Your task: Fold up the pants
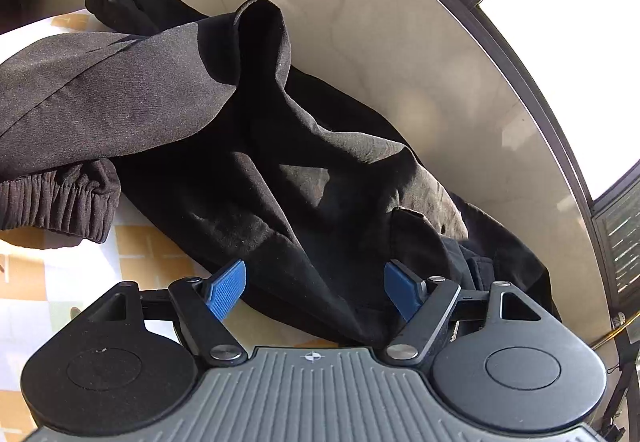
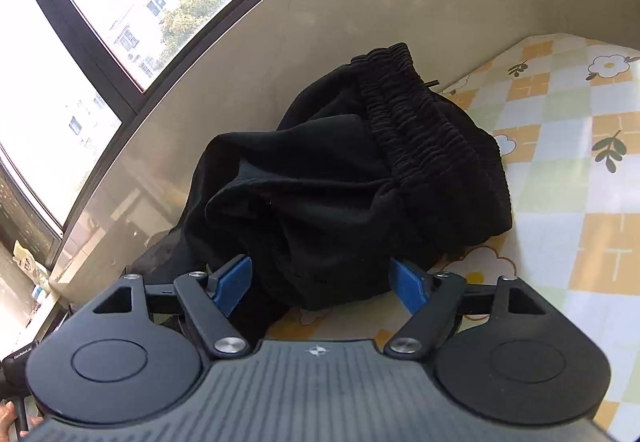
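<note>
Black pants (image 1: 224,145) lie crumpled on a checked, flower-patterned tablecloth (image 1: 136,262) against a beige wall. An elastic cuff (image 1: 56,201) lies at the left of the left wrist view. In the right wrist view the pants (image 2: 320,193) are a heap with the elastic waistband (image 2: 420,129) on top. My left gripper (image 1: 316,288) is open, its blue pads on either side of a cloth fold, not closed on it. My right gripper (image 2: 322,284) is open, its blue pads astride the near edge of the heap.
The beige wall (image 1: 400,61) runs right behind the pants, with a dark-framed window (image 2: 100,21) above it. The tablecloth (image 2: 568,181) stretches to the right of the heap in the right wrist view.
</note>
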